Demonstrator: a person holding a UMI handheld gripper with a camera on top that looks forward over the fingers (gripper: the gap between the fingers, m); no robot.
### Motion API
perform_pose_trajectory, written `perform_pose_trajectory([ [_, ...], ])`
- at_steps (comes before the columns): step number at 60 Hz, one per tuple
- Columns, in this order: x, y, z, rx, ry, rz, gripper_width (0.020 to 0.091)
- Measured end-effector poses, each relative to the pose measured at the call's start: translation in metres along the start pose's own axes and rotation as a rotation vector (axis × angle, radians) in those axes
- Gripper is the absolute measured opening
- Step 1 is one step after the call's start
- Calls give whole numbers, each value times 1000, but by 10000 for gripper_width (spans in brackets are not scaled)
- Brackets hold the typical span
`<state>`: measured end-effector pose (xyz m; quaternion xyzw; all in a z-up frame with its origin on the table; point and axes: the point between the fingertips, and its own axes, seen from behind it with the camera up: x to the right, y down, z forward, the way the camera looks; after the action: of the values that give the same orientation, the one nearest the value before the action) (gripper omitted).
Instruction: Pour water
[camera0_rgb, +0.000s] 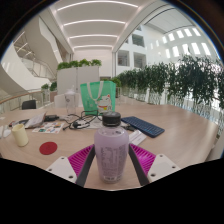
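A clear plastic water bottle (111, 152) with a dark cap stands upright between my fingers, over the light wooden table (170, 140). My gripper (111, 162) is shut on the bottle; the left magenta pad (82, 158) and the right magenta pad (141, 157) press its lower sides. The bottle's base is hidden at the bottom of the view, so I cannot tell if it rests on the table.
Beyond the bottle a dark flat tablet (143, 126) lies to the right. A red disc (48, 148), a white cup (21, 135) and tangled cables (62, 123) lie to the left. A green frame (97, 97) stands farther back, before the planters (165, 85).
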<state>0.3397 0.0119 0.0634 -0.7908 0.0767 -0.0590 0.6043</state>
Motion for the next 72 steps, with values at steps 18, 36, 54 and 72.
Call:
perform_pose_trajectory([
  [18, -7, 1, 33, 32, 20, 36, 517],
  [36, -73, -101, 18, 22, 21, -85, 405],
  [54, -291, -178, 36, 166, 64, -1277, 400],
  [72, -362, -119, 58, 35, 25, -2323, 403],
])
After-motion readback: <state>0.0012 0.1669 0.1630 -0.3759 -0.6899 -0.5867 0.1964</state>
